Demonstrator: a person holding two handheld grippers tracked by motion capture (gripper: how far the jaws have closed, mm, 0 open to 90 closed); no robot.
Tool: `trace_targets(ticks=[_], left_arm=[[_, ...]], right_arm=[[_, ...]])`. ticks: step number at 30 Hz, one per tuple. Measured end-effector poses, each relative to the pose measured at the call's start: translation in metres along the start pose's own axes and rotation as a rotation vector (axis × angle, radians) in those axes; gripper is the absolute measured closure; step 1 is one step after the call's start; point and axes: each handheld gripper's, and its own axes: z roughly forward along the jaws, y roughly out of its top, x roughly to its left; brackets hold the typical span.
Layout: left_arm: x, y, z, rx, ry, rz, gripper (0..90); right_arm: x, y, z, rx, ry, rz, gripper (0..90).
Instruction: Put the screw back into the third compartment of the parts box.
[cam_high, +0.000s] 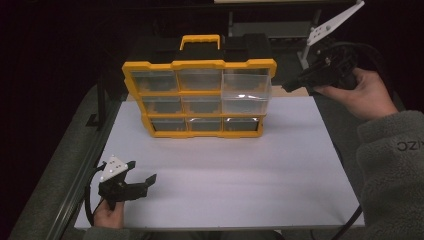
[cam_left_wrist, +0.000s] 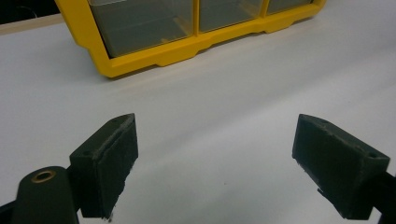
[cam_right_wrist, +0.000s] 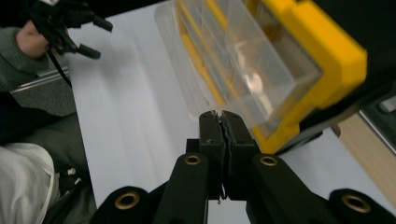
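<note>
Right tool (cam_right_wrist: 222, 116) closed beside yellow organizer (cam_high: 199, 97); drawer (cam_high: 247, 89) protrudes.

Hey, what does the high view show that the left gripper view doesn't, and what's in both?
High view alone: the organizer's black-and-yellow carry handle, all nine clear drawers, its right column pulled forward, and the right gripper shut beside them. Left gripper view alone: a close look at the left gripper, its pads wide apart over bare board. Both: the yellow organizer and the white board.
</note>
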Motion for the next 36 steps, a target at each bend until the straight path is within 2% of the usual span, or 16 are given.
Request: trace_targets(ticks=[6,8,9,15,18,19,22,26,28,31,36], left_arm=[[0.0,0.0,0.0,0.0,0.0,-0.001,13.7],[0.001,0.0,0.0,0.012,0.0,0.013,13.7],[0.0,-0.001,0.0,-0.002,-0.002,-0.001,13.7],[0.0,-0.001,0.0,-0.003,-0.003,-0.001,13.7],[0.001,0.0,-0.001,-0.004,-0.001,-0.001,13.7],[0.001,-0.001,0.0,-0.018,-0.003,-0.001,13.7],[0.0,0.0,-0.001,-0.001,-0.003,-0.002,13.6],[0.001,0.0,-0.001,-0.002,-0.003,0.005,13.7],[0.001,-0.001,0.0,-0.018,-0.005,0.005,13.7],[0.002,-0.001,0.0,-0.013,-0.005,0.0,13.7],[0.002,-0.001,0.0,-0.012,-0.004,0.001,13.6]], right_arm=[[0.004,0.026,0.005,-0.012,0.012,-0.025,87.2],[0.006,0.033,0.011,-0.005,0.016,-0.037,87.2],[0.006,0.036,0.015,-0.002,0.022,-0.039,87.2],[0.005,0.049,0.041,0.025,0.041,-0.058,87.1],[0.003,0.054,0.055,0.045,0.05,-0.055,87.1],[0.002,0.055,0.059,0.052,0.051,-0.054,87.1],[0.0,0.057,0.072,0.08,0.056,-0.046,87.0],[-0.003,0.058,0.087,0.111,0.06,-0.034,86.9],[-0.004,0.058,0.093,0.118,0.066,-0.038,86.9],[-0.005,0.057,0.1,0.136,0.062,-0.039,86.3],[-0.005,0.057,0.099,0.126,0.05,-0.029,79.6]])
